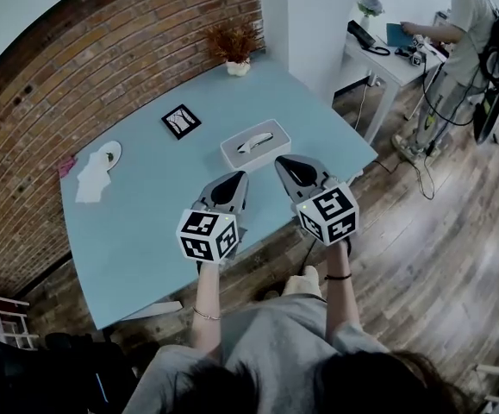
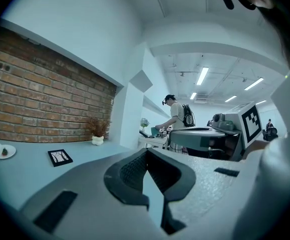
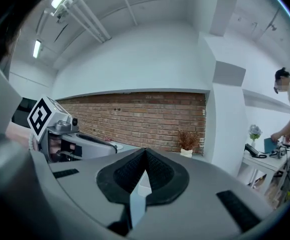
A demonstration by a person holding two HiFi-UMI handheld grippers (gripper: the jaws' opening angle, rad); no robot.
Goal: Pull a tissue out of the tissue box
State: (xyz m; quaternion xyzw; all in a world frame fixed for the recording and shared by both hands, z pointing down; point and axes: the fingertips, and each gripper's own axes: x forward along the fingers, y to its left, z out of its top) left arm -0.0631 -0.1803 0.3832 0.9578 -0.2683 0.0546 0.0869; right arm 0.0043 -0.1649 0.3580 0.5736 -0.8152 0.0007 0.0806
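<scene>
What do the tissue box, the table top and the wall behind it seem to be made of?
The tissue box looks like smooth matt white plastic, going by its rounded edges, though coated card is possible. The table has an even pale blue top, likely laminate or painted board. The wall is bare red brick with visible mortar lines.

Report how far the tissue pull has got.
Done: nothing yet. The tissue sits in the slot of the tissue box.
In hand: nothing. The left gripper and right gripper hover short of the box, fingers together and empty.
Left: open one gripper, pinch the tissue and draw it out.
</scene>
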